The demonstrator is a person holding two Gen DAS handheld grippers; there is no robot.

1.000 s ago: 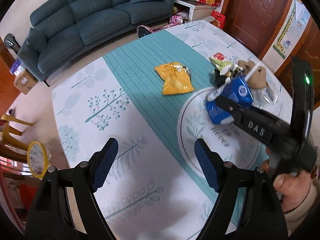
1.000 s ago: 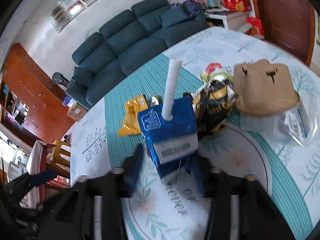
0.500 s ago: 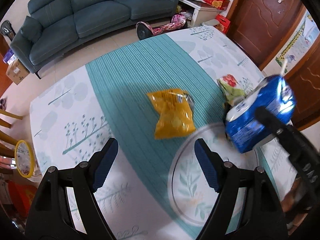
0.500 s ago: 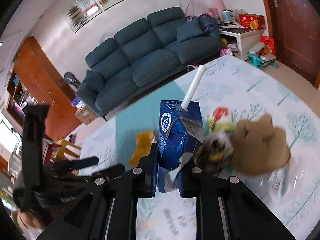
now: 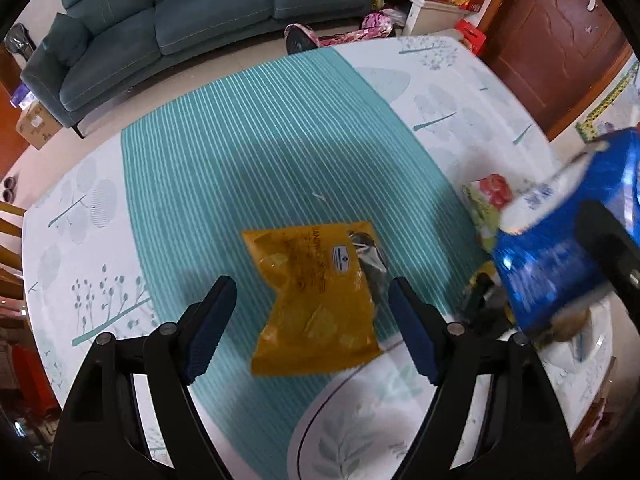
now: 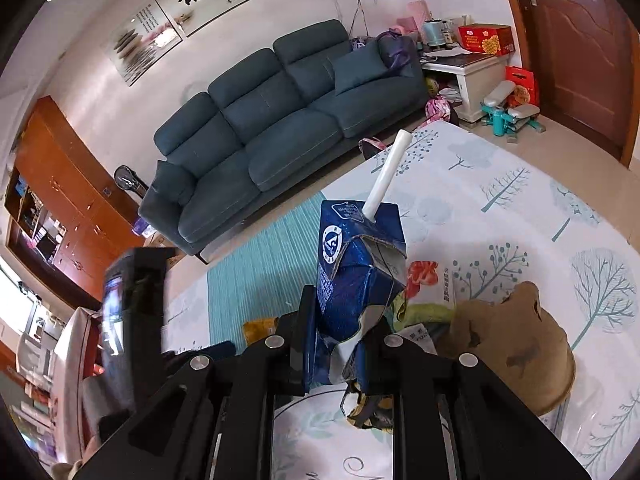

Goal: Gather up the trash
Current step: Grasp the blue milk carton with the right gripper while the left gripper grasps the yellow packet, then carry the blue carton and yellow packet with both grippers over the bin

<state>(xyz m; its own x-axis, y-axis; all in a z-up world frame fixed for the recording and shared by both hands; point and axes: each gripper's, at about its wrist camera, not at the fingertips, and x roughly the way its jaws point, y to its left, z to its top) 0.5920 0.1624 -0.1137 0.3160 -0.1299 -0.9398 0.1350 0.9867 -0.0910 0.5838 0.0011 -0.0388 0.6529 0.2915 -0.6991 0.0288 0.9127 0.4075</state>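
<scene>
Swung over the yellow packet (image 5: 316,300) since a second before, left gripper (image 5: 312,320) straddling it on the tablecloth (image 5: 260,152), jaws closing, not yet touching. Lifted blue carton (image 6: 356,276), crushed tight in right gripper (image 6: 340,344).

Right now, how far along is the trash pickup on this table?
Nothing looks binned yet; no bin is in view. In hand: the right gripper is shut on the crushed blue carton, lifted off the table. The left gripper hangs over the yellow wrapper, jaws closing, pads not yet on it. Left: that wrapper, the brown paper bag and the wrappers beside it.
</scene>
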